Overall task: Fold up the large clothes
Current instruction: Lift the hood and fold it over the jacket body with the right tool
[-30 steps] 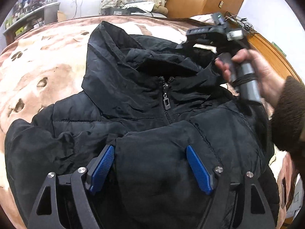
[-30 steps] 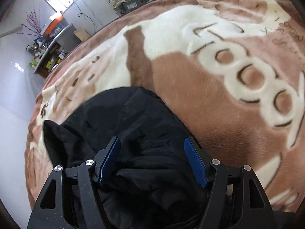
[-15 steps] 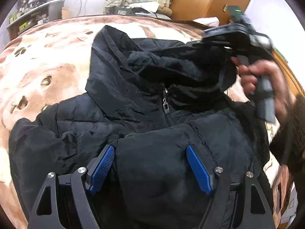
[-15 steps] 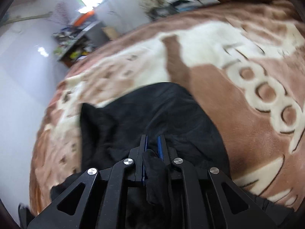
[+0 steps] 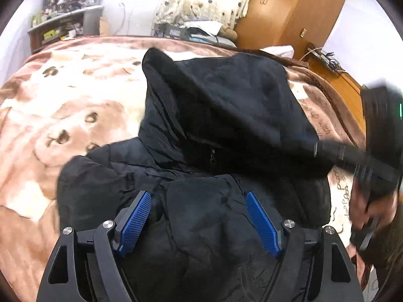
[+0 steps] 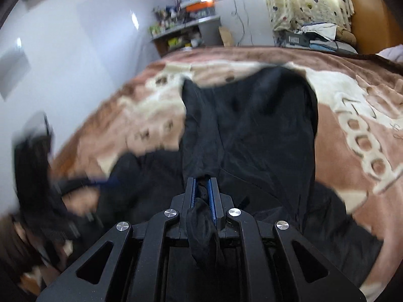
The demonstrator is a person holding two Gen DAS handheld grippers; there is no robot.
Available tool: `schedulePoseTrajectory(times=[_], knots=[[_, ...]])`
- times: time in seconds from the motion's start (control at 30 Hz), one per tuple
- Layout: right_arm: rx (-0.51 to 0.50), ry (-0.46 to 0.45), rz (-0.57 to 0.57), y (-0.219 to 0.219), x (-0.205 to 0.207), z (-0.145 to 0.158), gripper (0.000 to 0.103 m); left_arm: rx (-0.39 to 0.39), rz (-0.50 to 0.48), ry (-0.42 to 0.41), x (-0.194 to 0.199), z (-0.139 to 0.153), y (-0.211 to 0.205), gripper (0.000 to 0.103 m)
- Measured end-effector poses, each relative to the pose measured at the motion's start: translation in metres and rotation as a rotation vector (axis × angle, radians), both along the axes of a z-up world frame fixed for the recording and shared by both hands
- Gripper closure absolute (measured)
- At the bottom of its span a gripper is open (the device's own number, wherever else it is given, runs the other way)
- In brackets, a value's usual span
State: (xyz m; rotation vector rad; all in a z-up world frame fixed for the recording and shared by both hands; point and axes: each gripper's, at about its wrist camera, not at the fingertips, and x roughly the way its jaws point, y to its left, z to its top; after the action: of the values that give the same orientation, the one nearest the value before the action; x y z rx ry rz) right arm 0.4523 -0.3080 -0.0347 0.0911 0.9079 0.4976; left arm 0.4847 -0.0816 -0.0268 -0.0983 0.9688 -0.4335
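Note:
A black hooded puffer jacket point(image 5: 226, 115) lies front up on a brown and cream blanket point(image 5: 63, 125). My left gripper point(image 5: 199, 216) sits at the jacket's lower body. A thick, puffy fold fills the space between its blue pads point(image 5: 136, 216) and is lifted with them. My right gripper point(image 6: 201, 188) is shut on a pinch of the hood's point(image 6: 252, 125) black fabric, which is pulled taut toward it. The left wrist view shows the right gripper point(image 5: 312, 143) blurred at the hood's right edge, held by a hand point(image 5: 365, 206). The zip is partly hidden under the drawn hood.
The blanket covers a bed. A wooden wardrobe point(image 5: 289, 12) and a wooden ledge with cables point(image 5: 340, 85) stand to the right. At the far end lie piled items point(image 5: 196, 30), with a cluttered shelf point(image 5: 65, 22) at the back left. A white wall point(image 6: 63, 63) runs along the left.
The right gripper went from open around the hood to shut on its fabric, then swung right and up, dragging the hood over the collar. The left gripper rose with the jacket fold.

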Motion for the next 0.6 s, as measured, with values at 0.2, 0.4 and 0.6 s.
schedulePoseTrajectory(times=[0.2, 0.4, 0.6], knots=[[-0.048, 0.043, -0.014, -0.004, -0.033, -0.040, 0.092, -0.081, 0.005, -0.017, 0.001, 0.018, -0.006, 0.025], [-0.026, 0.057, -0.076, -0.019, -0.050, -0.057, 0.090, -0.088, 0.030, -0.035, 0.019, 0.006, -0.033, 0.025], [-0.075, 0.023, -0.088, -0.028, -0.063, -0.056, 0.085, -0.116, 0.085, 0.127, 0.052, -0.048, -0.053, 0.025]])
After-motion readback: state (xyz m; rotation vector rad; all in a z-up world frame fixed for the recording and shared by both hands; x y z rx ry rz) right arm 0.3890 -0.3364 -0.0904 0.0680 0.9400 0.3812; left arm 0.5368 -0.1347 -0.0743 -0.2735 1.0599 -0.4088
